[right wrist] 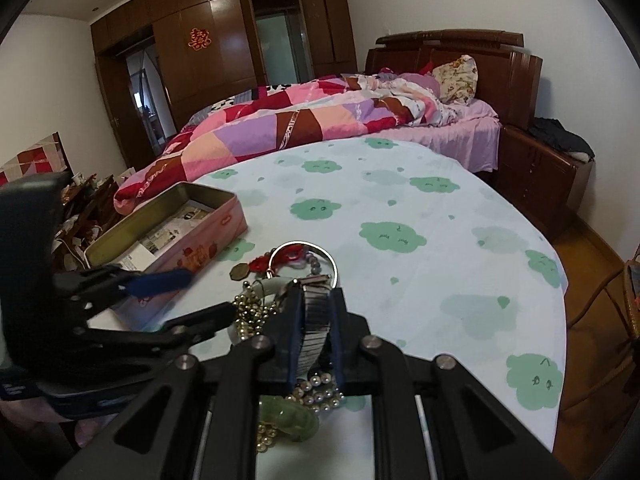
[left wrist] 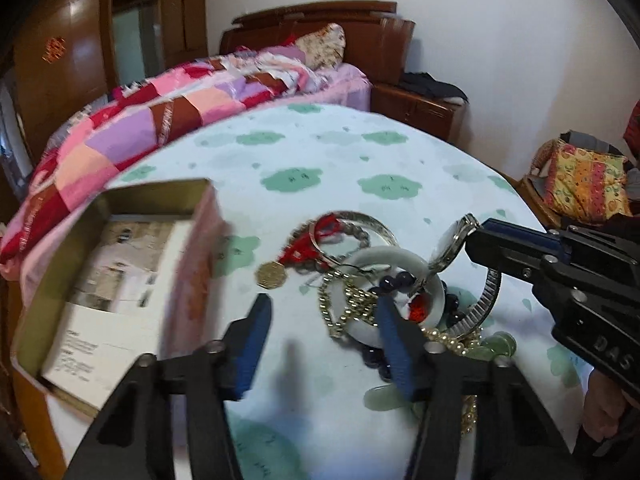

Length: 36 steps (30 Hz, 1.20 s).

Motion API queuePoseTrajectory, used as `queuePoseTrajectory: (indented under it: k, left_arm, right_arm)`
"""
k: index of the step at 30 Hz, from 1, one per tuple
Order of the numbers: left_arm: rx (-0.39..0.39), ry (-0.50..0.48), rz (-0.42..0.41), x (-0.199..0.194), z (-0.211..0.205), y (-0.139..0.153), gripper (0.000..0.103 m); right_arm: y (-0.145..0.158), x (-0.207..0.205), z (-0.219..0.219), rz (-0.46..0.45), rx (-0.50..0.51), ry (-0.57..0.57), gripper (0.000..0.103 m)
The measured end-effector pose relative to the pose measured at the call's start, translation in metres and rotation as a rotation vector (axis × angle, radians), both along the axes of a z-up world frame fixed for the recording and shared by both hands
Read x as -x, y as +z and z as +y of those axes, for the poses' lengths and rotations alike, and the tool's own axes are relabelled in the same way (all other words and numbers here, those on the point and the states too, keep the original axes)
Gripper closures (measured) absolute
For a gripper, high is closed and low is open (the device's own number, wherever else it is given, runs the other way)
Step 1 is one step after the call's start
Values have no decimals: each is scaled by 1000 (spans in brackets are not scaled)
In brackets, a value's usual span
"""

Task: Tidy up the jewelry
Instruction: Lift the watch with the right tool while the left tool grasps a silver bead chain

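A tangled pile of jewelry lies on the cloud-print tablecloth (left wrist: 340, 160): a white jade bangle (left wrist: 400, 258), a silver bangle (left wrist: 362, 218), a gold coin on red cord (left wrist: 271, 275), a gold bead chain (left wrist: 344, 306), pearls (left wrist: 444, 340) and green jade pieces (left wrist: 494, 346). My right gripper (right wrist: 316, 290) is shut on the metal band of a wristwatch (right wrist: 316, 320), holding it above the pile; the watch face (left wrist: 452, 244) shows in the left wrist view. My left gripper (left wrist: 323, 306) hovers open over the pile's left side, with the bead chain between its fingers but not pinched.
An open pink tin box (right wrist: 172, 232) with printed paper inside sits left of the pile. Behind the table stand a bed with a patchwork quilt (right wrist: 320, 116), a wooden nightstand (right wrist: 540, 172) and wardrobes. The table's rounded edge (right wrist: 560, 320) drops off at right.
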State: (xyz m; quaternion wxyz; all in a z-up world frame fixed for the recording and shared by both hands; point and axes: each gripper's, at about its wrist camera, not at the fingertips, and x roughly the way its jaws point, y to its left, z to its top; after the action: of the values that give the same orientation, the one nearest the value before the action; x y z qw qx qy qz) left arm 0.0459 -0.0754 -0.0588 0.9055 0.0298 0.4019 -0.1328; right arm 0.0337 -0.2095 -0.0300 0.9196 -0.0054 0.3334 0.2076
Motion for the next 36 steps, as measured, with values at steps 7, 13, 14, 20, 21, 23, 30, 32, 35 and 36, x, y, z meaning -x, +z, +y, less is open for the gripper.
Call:
queuePoseTrajectory:
  k: [7,13,14,20,21,23,30,32,35,36]
  left_arm:
    - [65,-35,-26,10,1,10,99]
    - [128,-40,-107,25,10,47,99]
    - [136,-40,-116,26,12,51,99]
    - [167,-37,-183,33,21,80,99]
    - [169,-32,-195,33,24,84,99]
    - [182,-24,-222,36,29,96,99]
    - [199,10,-292,39,49,124,99]
    - [197,20,-308,39,56,131,99]
    - [184,37,-330,39,65,138,99]
    - [175,42,-335,39,68,140,99]
  right_arm:
    - [2,2,-3,-19,-6,-12,88]
    - [11,4,-6,-43,-12,-19,88]
    - [13,4,-6,-47,-13,-19,88]
    - [25,7,-8,-77,-22,-17,88]
    - [27,7,-8,-82,-22,-16,88]
    - [32,7,-7,-91,-29,-12,88]
    - [48,9,-1,-118,-44,19,88]
    - [53,7,2,-119,-50,36,88]
    - [60,3,9,-118,-60,65,88]
    - [63,2,11,-120,-61,75,88]
